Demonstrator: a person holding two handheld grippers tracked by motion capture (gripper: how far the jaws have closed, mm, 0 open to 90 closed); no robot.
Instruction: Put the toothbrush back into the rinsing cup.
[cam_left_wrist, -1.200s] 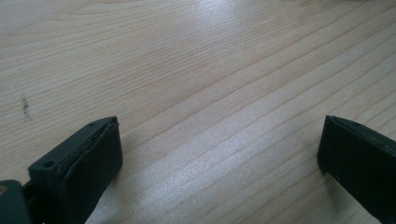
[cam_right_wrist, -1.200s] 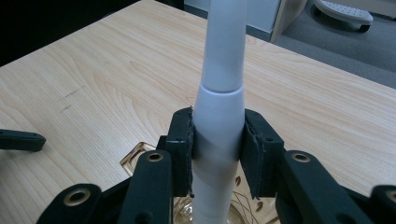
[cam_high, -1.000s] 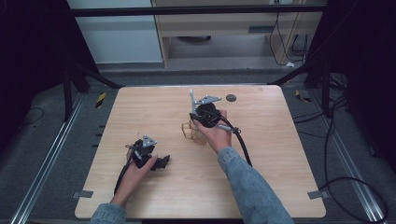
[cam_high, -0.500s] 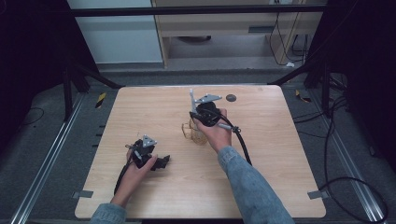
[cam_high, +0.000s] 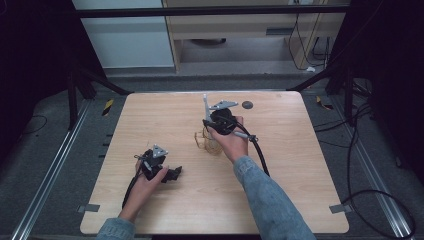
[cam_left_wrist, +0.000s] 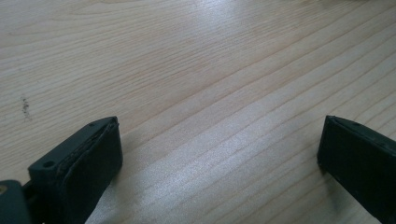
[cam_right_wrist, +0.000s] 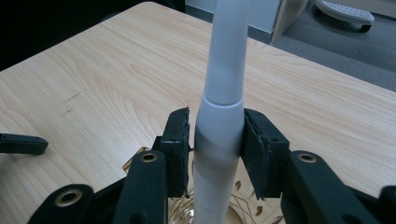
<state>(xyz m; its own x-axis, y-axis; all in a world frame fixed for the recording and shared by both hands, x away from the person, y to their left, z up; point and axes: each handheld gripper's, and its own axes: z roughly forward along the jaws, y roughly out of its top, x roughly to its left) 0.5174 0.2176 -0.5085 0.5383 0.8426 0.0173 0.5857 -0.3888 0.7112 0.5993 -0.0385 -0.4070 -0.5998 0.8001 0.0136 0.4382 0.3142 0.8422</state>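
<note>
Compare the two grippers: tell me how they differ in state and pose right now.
The right gripper is shut on the white tube, jaws just easing; the left gripper is open, with bare table between its jaws. The right stands mid-table; the left rests near the front. Both have black jaws.

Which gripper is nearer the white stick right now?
Right. The right gripper has its jaws on either side of the white stick, which stands upright over a wire holder. The left gripper rests well apart on the table, jaws open.
</note>
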